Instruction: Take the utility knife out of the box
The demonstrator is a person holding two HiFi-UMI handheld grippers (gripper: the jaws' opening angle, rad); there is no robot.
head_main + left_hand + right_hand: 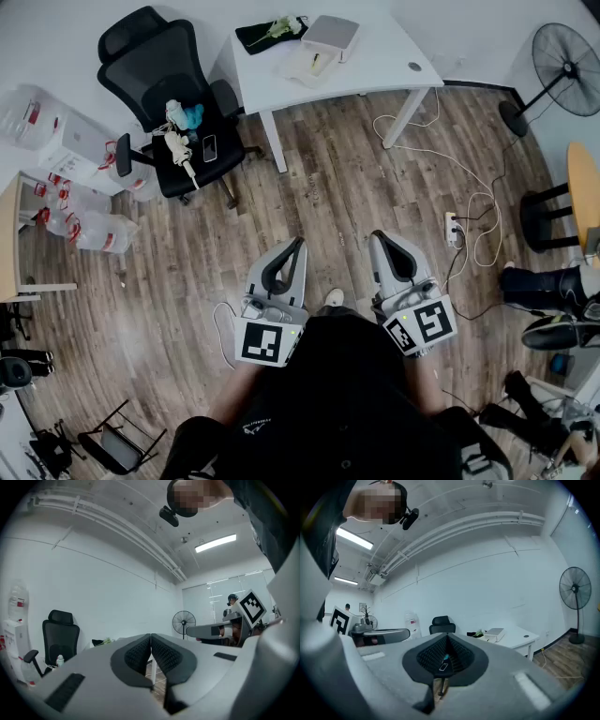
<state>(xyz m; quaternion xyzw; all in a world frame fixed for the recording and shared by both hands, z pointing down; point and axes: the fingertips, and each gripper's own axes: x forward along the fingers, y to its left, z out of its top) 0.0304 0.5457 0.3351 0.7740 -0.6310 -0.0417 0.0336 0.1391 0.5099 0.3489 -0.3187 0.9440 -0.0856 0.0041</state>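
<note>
The grey-white box (pixel 330 36) lies shut on the white table (pixel 384 67) at the far side of the room; no utility knife shows. I stand well back from it on the wood floor. My left gripper (pixel 301 244) is held level in front of me, its pads pressed together with nothing between them (pixel 151 637). My right gripper (pixel 379 236) is level beside it. Its pads leave a narrow slit (pixel 446 639) through which the chair shows, and it holds nothing. The box (pixel 494 633) is small and distant in the right gripper view.
A black office chair (pixel 173 94) with a phone and toys on its seat stands left of the table. Water bottles (pixel 94 230) line the left wall. A power strip with cables (pixel 452 228) lies on the floor at right, and a standing fan (pixel 567 56) is beyond it.
</note>
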